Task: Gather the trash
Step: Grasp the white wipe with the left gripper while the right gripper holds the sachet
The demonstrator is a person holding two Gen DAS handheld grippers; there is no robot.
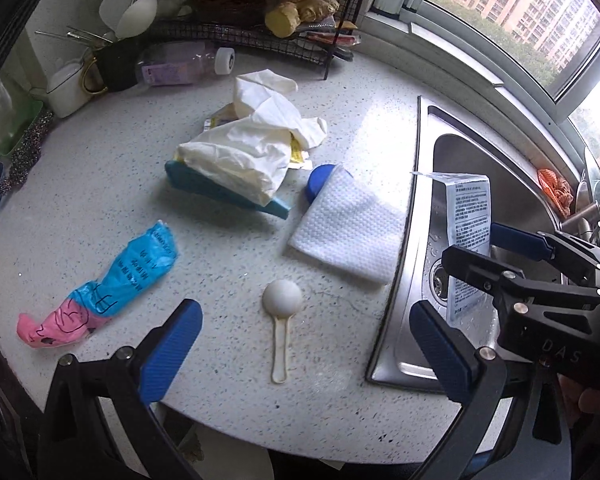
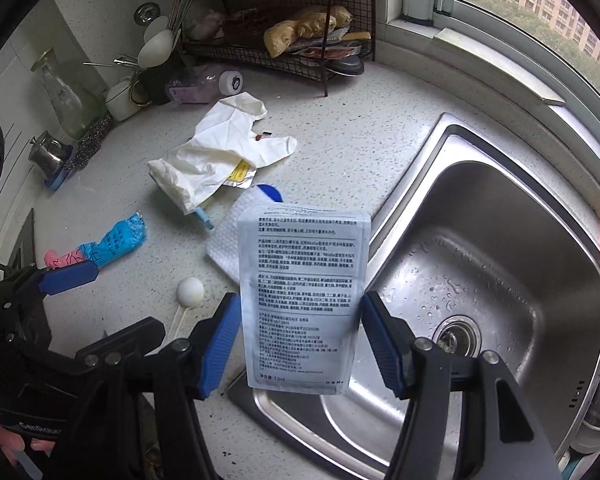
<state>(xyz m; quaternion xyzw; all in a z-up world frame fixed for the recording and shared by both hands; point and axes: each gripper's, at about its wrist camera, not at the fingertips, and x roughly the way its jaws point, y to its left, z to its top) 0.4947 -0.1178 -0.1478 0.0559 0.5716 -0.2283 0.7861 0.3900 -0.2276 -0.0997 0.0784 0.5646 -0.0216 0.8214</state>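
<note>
One flat silver-grey printed foil sachet (image 2: 302, 300) is clamped by its side edges in the right hand-held gripper (image 2: 300, 340), clear of the speckled white worktop (image 2: 340, 140) above the steel sink (image 2: 500, 248), presumably for disposal. The left hand-held gripper (image 1: 306, 344) is held wide and empty over remaining litter.

Both claws share one build: black angular frames carrying two long fingers, each faced with a blue pad of fine ribbed texture. The left claw (image 1: 306, 344) has round silver screw heads on each finger arm just behind its blue pads (image 1: 171, 350). The right claw (image 2: 300, 336) bears matching silver screws behind its pads (image 2: 220, 344). Its black body reads "DAS" in pale letters, seen from the left wrist; the left body reads "GenRobo", cut off.
</note>
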